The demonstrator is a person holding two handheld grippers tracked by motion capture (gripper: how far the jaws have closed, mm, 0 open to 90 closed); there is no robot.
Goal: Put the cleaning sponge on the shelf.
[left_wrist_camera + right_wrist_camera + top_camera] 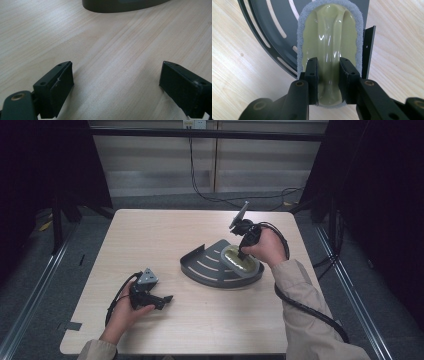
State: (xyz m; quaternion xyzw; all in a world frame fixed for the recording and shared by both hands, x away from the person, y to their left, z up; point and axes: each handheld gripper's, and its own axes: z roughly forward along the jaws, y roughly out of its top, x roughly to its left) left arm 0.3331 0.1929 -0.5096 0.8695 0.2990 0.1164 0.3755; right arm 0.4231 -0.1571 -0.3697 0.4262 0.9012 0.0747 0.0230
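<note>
So the pale yellow-green oval scrubber with the grey fuzzy rim was clamped by its raised central ridge in the right gripper, directly over the dark grey slotted quarter-round metal tray, long axis running along the jaws. The left gripper was rested wide open, well apart.

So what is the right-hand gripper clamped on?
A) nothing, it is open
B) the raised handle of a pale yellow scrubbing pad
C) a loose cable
B: in the right gripper view the right gripper pinches the glossy ridge of the yellow scrubbing pad, which lies over the dark slotted rack.
</note>
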